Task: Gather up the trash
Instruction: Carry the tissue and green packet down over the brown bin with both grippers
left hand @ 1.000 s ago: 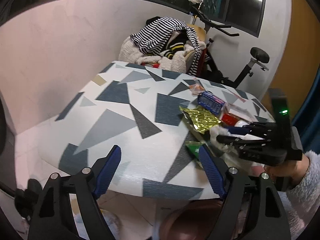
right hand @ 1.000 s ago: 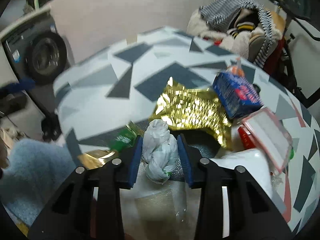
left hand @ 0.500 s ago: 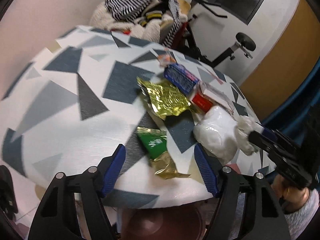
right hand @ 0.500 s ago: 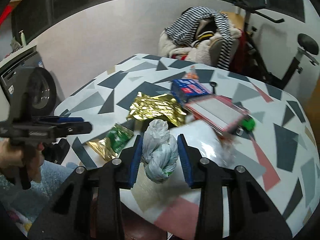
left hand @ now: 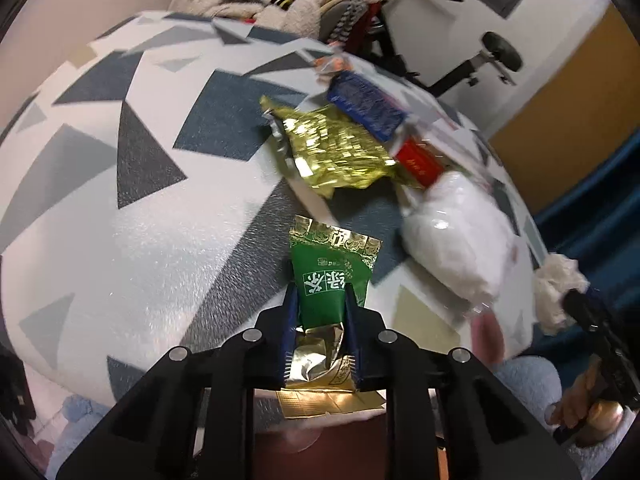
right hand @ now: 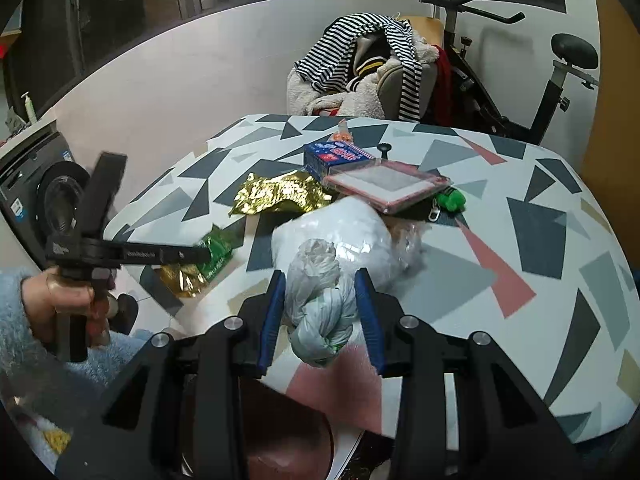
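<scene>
The left gripper (left hand: 320,316) has just been closing, and its blue pads (left hand: 290,320) now pinch the green wrapper (left hand: 326,280) from both sides. The wrapper is thin, shiny and crinkly, with gold ends. It lies at the table (left hand: 100,248) edge, so it is easy to grab there.

The right gripper (right hand: 320,304) squeezes a crumpled tissue wad (right hand: 316,300), soft and lumpy, held up off the table, likely so it can go to the trash.

Just past the left fingers lies a gold foil bag (left hand: 332,152), wrinkly and bright. To the right of it sits a puffy white plastic bag (left hand: 456,236). Farther out is a blue box (left hand: 366,106), flat and hard. Far behind is a pile of striped clothes (right hand: 360,60).
</scene>
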{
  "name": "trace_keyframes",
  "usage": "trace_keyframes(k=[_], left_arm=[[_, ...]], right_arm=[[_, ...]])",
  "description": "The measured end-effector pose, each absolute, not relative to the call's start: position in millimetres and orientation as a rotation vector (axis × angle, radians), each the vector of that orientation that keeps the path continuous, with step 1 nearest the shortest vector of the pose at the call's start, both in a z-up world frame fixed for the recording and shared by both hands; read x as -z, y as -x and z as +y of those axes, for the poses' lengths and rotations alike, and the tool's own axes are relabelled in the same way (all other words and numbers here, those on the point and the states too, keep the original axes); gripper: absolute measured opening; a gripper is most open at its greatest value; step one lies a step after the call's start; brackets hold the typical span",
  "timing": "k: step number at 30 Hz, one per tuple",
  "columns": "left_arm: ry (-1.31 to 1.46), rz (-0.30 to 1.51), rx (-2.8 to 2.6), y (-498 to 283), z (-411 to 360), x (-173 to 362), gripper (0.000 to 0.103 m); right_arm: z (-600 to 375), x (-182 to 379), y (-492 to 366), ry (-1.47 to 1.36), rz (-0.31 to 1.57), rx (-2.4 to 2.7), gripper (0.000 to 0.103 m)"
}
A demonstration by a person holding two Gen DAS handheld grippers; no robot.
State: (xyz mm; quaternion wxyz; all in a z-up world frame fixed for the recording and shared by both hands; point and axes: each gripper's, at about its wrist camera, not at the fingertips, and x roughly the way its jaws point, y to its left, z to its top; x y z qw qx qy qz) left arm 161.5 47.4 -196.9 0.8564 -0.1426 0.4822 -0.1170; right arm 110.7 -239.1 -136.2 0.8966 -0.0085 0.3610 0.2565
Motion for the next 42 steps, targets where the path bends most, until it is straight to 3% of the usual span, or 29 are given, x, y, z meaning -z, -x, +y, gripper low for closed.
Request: trace_keyframes(k=[6,11,22,42], left_arm=[[0.052,0.892,0.318,-108,24,160,0.021],[-0.045,0.86,0.355,-57,19,162,0.021],[0.016,0.837,0.393,1,14,184,0.021],[0.147,0.854,0.381,-6,33,218,0.021]], right_arm=[[-231,148,-87,0.029,0.759,-0.596,0.038],[-216,160,-65,0.046,0.774,-0.668,0.038],[-185,200,-21,0.122,0.865,-0.729,0.038],[-151,244,-31,0.276,0.987,-0.718,0.038]])
